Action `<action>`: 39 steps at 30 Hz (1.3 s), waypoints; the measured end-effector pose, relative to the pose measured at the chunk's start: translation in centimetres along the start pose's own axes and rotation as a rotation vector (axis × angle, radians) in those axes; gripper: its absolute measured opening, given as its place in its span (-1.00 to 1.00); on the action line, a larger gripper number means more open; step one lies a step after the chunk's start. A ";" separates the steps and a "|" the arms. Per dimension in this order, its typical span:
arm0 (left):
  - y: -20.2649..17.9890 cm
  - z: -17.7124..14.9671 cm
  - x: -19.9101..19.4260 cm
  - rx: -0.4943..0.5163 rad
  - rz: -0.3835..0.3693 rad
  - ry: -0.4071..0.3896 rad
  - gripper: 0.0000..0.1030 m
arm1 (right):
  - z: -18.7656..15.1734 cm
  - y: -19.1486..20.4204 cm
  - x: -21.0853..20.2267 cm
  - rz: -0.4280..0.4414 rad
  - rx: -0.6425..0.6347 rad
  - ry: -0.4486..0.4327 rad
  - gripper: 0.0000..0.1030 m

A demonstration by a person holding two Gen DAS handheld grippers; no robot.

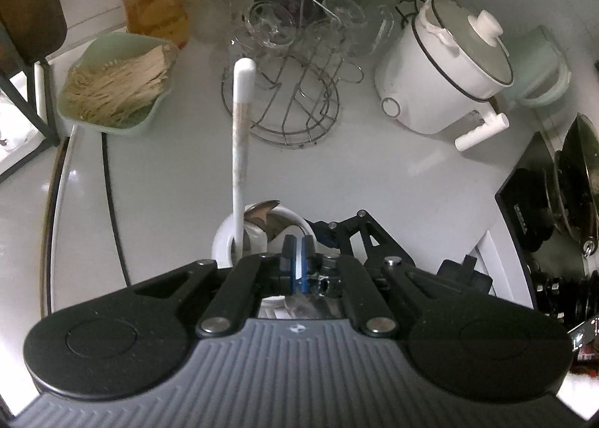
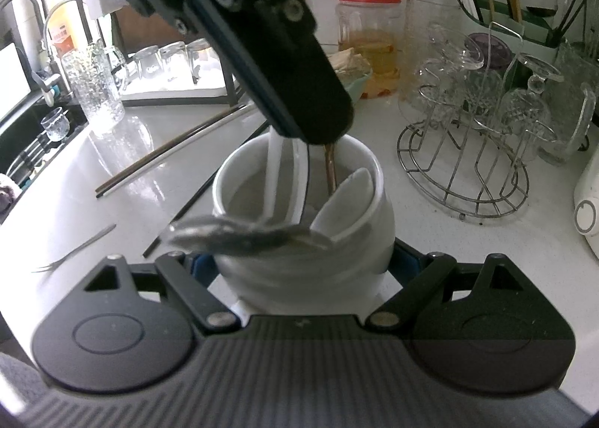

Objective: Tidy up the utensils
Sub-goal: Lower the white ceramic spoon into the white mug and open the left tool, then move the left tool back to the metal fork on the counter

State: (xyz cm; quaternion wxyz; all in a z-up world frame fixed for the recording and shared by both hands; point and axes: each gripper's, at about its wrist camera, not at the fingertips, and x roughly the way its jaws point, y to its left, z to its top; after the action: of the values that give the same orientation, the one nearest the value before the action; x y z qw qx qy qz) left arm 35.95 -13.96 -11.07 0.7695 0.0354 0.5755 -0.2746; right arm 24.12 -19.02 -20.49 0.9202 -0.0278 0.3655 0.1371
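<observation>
**Operator:** Nearest my right wrist camera is the right gripper (image 2: 303,263). Its jaws are clamped on either side of the round white ceramic utensil holder (image 2: 359,241), which stands upright on the white glossy countertop (image 2: 449,259).

**Supervisor:** Contents of the holder?

**Operator:** A white flat-handled spoon (image 2: 346,199) leans against the inner wall. A blurred metal spoon bowl (image 2: 239,233) lies across the near rim. A white-handled utensil (image 1: 239,151) stands upright inside, with its capped end above the rim.

**Supervisor:** Left gripper?

**Operator:** The left gripper (image 1: 298,259) hangs directly over the holder's mouth, pointing steeply down. Its blue-edged pads are pressed together with no gap. A thin brown stem (image 2: 330,170) runs from its tip into the holder. I cannot tell whether the pads pinch it.

**Supervisor:** Loose items?

**Operator:** Dark and white chopsticks (image 2: 168,151) lie on the countertop left of the holder. A small metal fork (image 2: 75,252) lies nearer me. A wire glass rack (image 2: 464,166) stands to the right, apart from the holder.
</observation>
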 end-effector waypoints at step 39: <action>12.5 -19.0 -7.2 -0.308 0.185 -0.438 -0.92 | 0.2 0.9 0.3 -0.074 0.074 0.016 0.78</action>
State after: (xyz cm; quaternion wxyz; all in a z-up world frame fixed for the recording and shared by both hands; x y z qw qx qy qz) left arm 23.90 6.41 -14.19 0.8936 -0.0897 0.4249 -0.1139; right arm 24.19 -18.11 -20.51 0.9222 -0.0084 0.3762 0.0895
